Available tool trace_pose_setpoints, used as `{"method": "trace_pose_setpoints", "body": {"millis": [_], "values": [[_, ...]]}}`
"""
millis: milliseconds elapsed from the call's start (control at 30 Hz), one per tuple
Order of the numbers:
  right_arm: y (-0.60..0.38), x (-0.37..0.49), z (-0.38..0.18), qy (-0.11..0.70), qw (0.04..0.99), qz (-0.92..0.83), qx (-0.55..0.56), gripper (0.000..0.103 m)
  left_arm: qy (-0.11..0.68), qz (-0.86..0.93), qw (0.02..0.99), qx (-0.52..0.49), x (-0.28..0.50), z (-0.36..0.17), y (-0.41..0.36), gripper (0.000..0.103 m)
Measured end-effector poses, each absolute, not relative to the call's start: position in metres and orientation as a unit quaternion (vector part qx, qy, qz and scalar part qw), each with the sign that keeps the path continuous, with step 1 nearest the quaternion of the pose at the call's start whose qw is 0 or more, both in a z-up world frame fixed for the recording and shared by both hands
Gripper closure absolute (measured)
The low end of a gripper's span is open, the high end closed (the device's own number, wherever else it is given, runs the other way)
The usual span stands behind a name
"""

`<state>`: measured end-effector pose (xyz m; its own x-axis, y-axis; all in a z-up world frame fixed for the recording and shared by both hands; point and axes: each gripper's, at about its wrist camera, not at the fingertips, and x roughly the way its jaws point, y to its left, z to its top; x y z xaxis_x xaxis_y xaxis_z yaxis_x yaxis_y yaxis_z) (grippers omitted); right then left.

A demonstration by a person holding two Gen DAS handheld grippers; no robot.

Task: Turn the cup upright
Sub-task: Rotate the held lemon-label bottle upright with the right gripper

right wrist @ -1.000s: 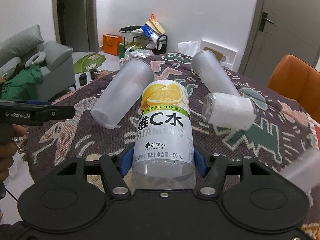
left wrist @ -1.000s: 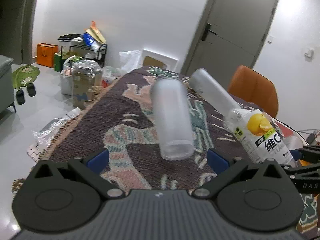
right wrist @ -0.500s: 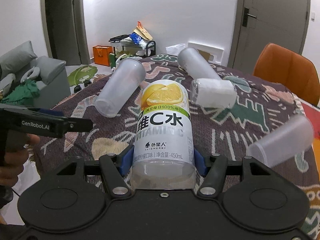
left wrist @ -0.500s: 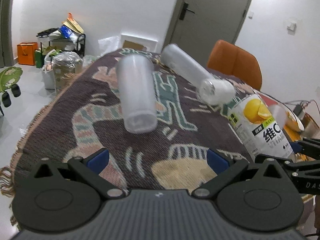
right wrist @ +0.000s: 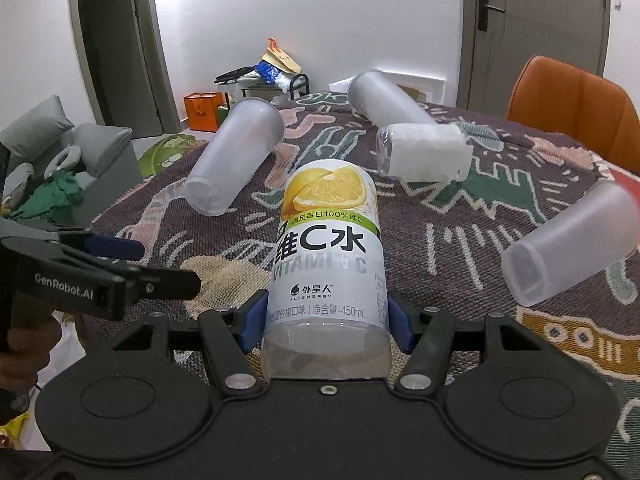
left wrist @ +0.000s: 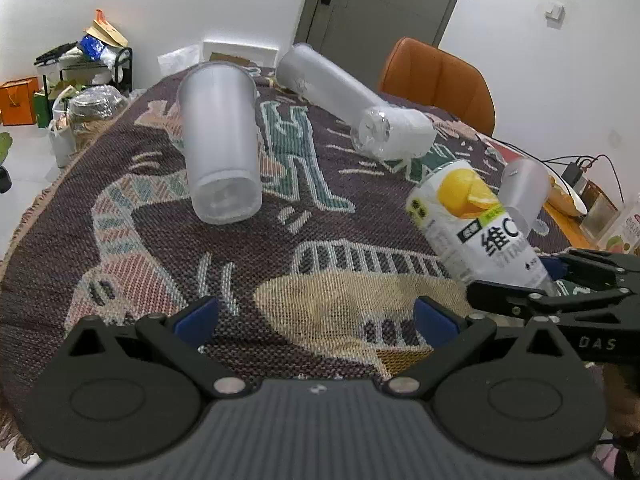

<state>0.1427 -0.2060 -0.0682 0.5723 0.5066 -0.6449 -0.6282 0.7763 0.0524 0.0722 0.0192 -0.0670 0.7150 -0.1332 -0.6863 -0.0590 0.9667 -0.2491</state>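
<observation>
Right tongs (right wrist: 326, 316) clamping "VITAMIN C" cup (right wrist: 326, 248), "450mL" label

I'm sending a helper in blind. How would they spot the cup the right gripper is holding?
On the patterned woven blanket over the table, several frosted plastic cups lie on their sides. Look near the front edge, where the right gripper clamps one lying cup. Unlike its plain neighbours, it wears a white label with a lemon picture and "VITAMIN C".

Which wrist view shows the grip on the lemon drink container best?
The right wrist view: the right gripper has its blue pads clamped on both sides of the lemon drink container, label facing the camera. The left wrist view shows it only obliquely, at the frame's right.
</observation>
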Motion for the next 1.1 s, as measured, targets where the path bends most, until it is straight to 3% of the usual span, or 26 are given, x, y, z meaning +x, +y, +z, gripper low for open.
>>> {"method": "trace_pose_setpoints", "body": {"millis": [367,1100], "values": [[-0.205,0.146,-0.077,0.345,0.872,0.335,-0.095,0.022,0.391,-0.017,0.910,-0.134,0.078,-0.071,0.026,0.000],[-0.284,0.124,-0.073,0.327,0.912,0.247,0.014,0.022,0.389,-0.106,0.907,-0.123,0.119,-0.054,-0.016,0.001]]}}
